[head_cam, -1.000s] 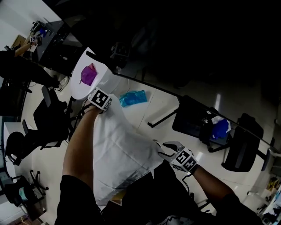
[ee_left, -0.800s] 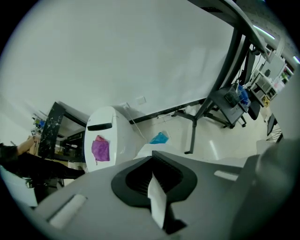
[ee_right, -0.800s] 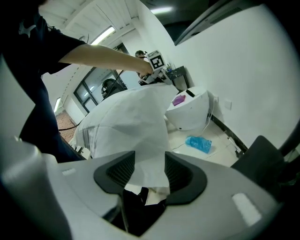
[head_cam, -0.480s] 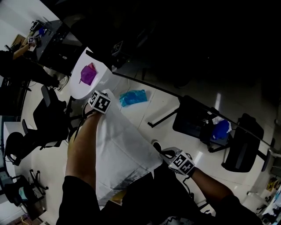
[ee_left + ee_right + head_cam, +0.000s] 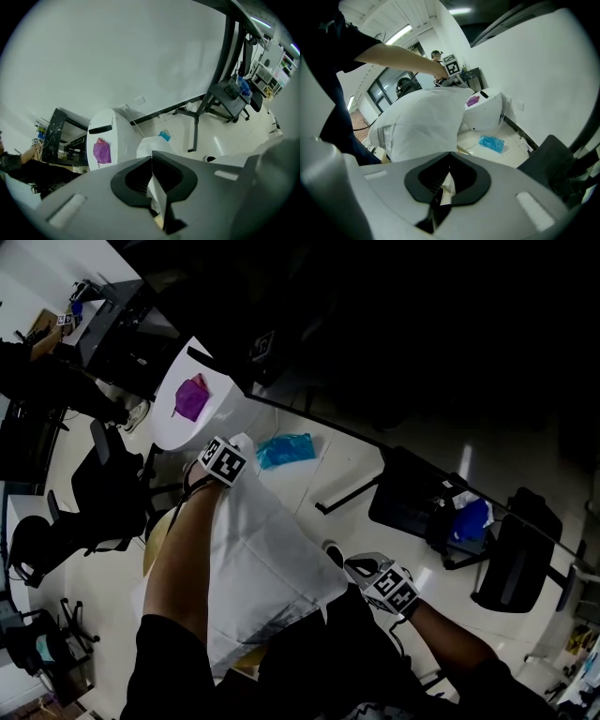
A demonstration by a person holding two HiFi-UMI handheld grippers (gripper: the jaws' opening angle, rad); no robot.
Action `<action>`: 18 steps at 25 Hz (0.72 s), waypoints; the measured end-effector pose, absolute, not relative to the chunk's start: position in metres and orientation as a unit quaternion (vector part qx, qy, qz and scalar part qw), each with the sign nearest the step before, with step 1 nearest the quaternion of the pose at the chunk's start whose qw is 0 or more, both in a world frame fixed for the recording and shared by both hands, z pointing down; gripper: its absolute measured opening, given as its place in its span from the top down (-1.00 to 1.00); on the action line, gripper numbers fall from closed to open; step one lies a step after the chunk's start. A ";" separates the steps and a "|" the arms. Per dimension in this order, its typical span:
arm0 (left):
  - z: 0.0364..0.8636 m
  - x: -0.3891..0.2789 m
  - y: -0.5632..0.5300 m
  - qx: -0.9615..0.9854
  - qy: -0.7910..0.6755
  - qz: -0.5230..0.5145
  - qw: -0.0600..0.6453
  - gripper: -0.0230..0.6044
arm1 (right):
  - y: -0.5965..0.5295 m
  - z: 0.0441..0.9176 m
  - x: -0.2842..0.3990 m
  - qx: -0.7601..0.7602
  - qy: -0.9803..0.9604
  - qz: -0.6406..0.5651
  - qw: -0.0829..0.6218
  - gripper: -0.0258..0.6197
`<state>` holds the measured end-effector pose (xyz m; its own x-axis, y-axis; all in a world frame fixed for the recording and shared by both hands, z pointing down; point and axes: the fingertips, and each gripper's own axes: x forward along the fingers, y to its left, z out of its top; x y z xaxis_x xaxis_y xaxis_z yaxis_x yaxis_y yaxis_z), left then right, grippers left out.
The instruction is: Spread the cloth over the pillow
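A white cloth (image 5: 267, 563) hangs stretched in the air between my two grippers. In the head view, my left gripper (image 5: 236, 448) is shut on its far corner, below the person's left forearm (image 5: 183, 549). My right gripper (image 5: 343, 564) is shut on the near right corner. The left gripper view shows a thin white edge of the cloth (image 5: 158, 199) pinched between the shut jaws. In the right gripper view a small white corner (image 5: 446, 182) sits in the jaws and the cloth (image 5: 422, 122) billows ahead. A tan edge (image 5: 150, 545) peeks out under the cloth; most of that thing is hidden.
A round white table (image 5: 169, 432) at the far left carries a purple rag (image 5: 192, 397). On the floor beyond the cloth lies a blue bag (image 5: 284, 448). Black office chairs stand at the right (image 5: 412, 493), (image 5: 511, 563) and at the left (image 5: 103, 493).
My right gripper, which stood open by the cloth's near corner, has shut on it. The left gripper has shifted slightly right and nearer with its corner, and the cloth has sagged lower.
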<state>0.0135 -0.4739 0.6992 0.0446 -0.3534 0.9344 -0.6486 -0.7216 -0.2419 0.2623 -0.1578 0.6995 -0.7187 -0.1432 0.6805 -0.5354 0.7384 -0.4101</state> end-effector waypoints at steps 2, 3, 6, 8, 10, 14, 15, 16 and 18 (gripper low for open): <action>0.698 0.016 -0.472 0.713 -0.346 0.599 0.117 0.92 | -0.168 0.691 0.262 0.203 -0.880 0.297 0.309 0.90; 0.696 0.017 -0.472 0.714 -0.343 0.600 0.112 0.87 | -0.173 0.687 0.261 0.206 -0.883 0.291 0.304 0.90; 0.686 0.019 -0.471 0.720 -0.336 0.599 0.103 0.57 | -0.184 0.680 0.258 0.211 -0.894 0.266 0.292 0.90; 0.674 0.021 -0.470 0.726 -0.335 0.592 0.098 0.47 | -0.191 0.670 0.255 0.218 -0.897 0.259 0.283 0.90; 0.658 0.023 -0.470 0.733 -0.338 0.583 0.089 0.41 | -0.199 0.654 0.251 0.229 -0.897 0.259 0.275 0.90; 0.624 0.019 -0.467 0.741 -0.348 0.571 0.063 0.37 | -0.206 0.634 0.241 0.235 -0.901 0.246 0.271 0.90; 0.616 0.017 -0.464 0.743 -0.350 0.567 0.060 0.37 | -0.207 0.630 0.238 0.234 -0.903 0.239 0.271 0.90; 0.608 0.014 -0.461 0.745 -0.353 0.563 0.058 0.37 | -0.208 0.626 0.235 0.232 -0.905 0.233 0.270 0.90; 0.593 0.007 -0.450 0.749 -0.357 0.555 0.057 0.37 | -0.211 0.616 0.227 0.227 -0.911 0.220 0.266 0.90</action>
